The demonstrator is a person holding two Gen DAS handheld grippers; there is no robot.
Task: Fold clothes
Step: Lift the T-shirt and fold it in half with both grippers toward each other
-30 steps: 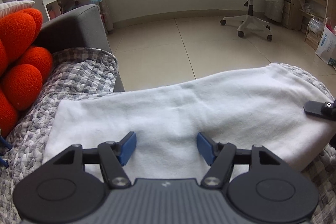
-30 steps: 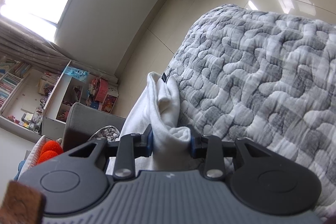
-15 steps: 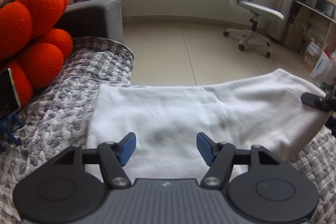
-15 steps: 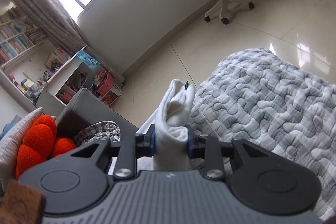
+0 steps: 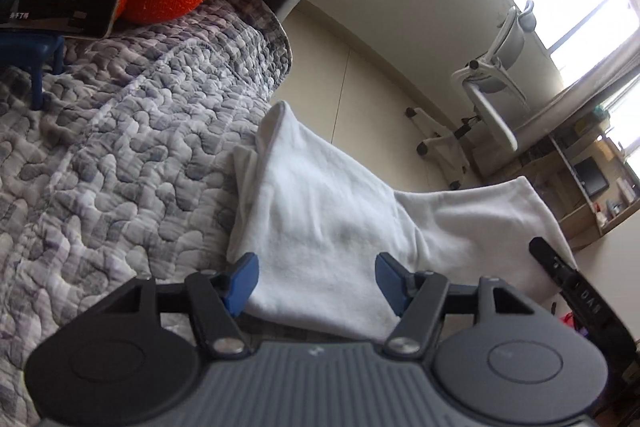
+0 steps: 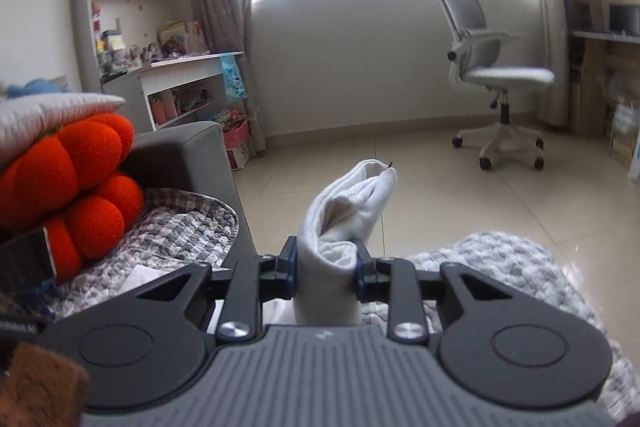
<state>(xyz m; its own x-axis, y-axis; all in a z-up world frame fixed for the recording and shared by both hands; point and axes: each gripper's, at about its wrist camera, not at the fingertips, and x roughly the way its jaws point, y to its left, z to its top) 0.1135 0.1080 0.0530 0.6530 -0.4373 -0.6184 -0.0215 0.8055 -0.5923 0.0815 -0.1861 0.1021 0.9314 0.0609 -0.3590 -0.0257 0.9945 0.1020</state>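
Letters on right tongs [image 5: 582, 297] arm perhaps "DAS"; white garment [image 5: 332, 219] unlabelled

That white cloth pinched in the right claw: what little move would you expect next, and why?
Probably carry the pinched end across the white cloth and lay it down as a fold. The right gripper is shut on a bunched end lifted off the quilt, while the left gripper is open above the flat part, holding nothing.
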